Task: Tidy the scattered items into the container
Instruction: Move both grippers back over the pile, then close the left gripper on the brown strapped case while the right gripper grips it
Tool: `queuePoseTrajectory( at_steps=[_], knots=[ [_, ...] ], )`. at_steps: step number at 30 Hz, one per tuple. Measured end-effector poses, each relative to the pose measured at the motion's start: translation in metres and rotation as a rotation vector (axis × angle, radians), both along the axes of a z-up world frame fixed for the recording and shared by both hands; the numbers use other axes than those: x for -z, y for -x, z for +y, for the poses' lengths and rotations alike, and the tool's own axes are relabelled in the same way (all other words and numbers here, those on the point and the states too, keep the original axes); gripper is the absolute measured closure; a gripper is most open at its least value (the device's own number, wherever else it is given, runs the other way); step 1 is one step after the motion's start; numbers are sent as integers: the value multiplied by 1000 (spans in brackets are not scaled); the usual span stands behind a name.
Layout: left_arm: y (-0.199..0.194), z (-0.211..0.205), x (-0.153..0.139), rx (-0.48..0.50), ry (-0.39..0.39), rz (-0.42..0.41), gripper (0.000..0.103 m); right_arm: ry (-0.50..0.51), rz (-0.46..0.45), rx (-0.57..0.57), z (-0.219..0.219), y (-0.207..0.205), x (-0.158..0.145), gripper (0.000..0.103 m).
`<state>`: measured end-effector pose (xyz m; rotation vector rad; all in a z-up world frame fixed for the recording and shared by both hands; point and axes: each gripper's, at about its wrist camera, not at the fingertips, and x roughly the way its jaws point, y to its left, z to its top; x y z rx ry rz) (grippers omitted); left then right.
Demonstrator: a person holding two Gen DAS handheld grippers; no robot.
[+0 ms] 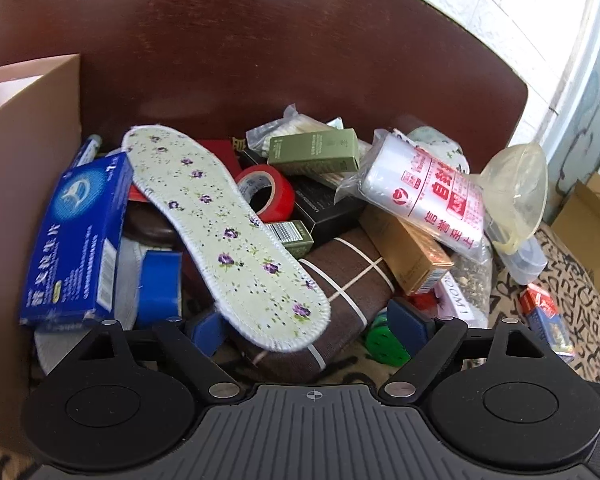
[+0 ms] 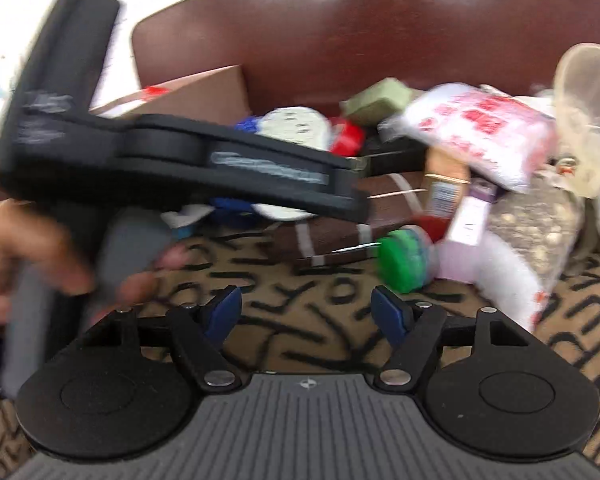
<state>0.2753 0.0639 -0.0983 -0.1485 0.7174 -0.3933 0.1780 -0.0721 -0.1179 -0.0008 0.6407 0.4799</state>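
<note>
Floral cotton is covering the insole, which is lying slantwise on top of the heap, with its heel end reaching down between the blue pads of the left gripper. The jaws of this gripper are standing wide apart; whether the pads are touching the insole, I cannot tell. Under the insole a brown cloth with white stripes is lying, and a red tape roll is sitting just beside the insole's upper edge. A blue medicine box is leaning against the cardboard box on the left, whose wall is standing at the edge of the heap. Behind the tape, a green carton is resting on a bag of cotton swabs. A roll of clear plastic bags with red print is lying over an orange carton. A green lid is showing near the right pad.

In the right wrist view, which is blurred, the right gripper is hanging over the letter-patterned cloth with its jaws apart and nothing between them. The left gripper is crossing this view, held by a hand at the left edge. The green lid is lying just in front of the right gripper. All the items are lying against a dark red wooden chair back.
</note>
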Motion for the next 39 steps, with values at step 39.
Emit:
queuePoseTrajectory(
  at_steps=[39],
  knots=[
    [48, -22, -9, 242, -130, 92, 26, 156, -83, 35, 4, 14, -3, 39]
  ],
)
